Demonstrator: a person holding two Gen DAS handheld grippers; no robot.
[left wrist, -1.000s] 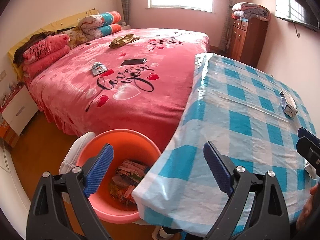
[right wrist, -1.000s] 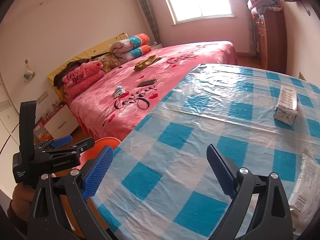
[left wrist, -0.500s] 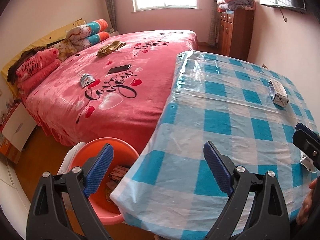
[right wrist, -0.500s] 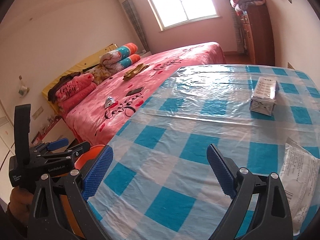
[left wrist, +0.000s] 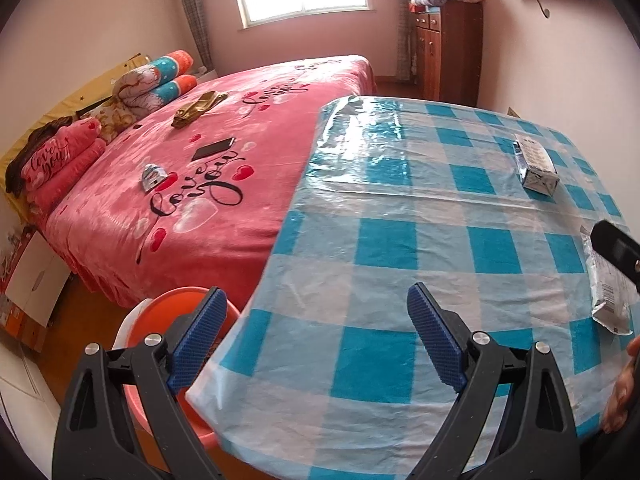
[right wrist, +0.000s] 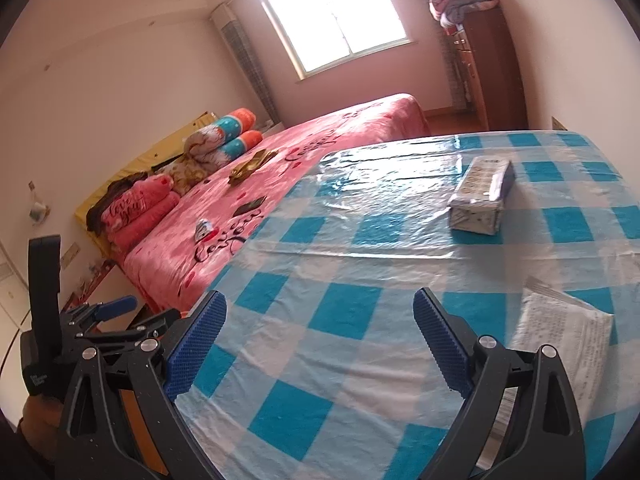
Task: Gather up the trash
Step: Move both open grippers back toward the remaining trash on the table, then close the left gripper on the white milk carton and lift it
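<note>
Your left tongs (left wrist: 312, 336) are spread wide with nothing between the pads, hanging over the near corner of the bench (left wrist: 400, 240) with its blue-checked cover. Your right tongs (right wrist: 318, 340) are spread just as wide and empty, over the same cover. The trash lies on the bench: a small carton (right wrist: 482, 196) toward the far side and a flat printed packet (right wrist: 560, 340) near the right edge. The orange bucket (left wrist: 160, 312) sits on the floor between bench and bed (left wrist: 224, 184).
</note>
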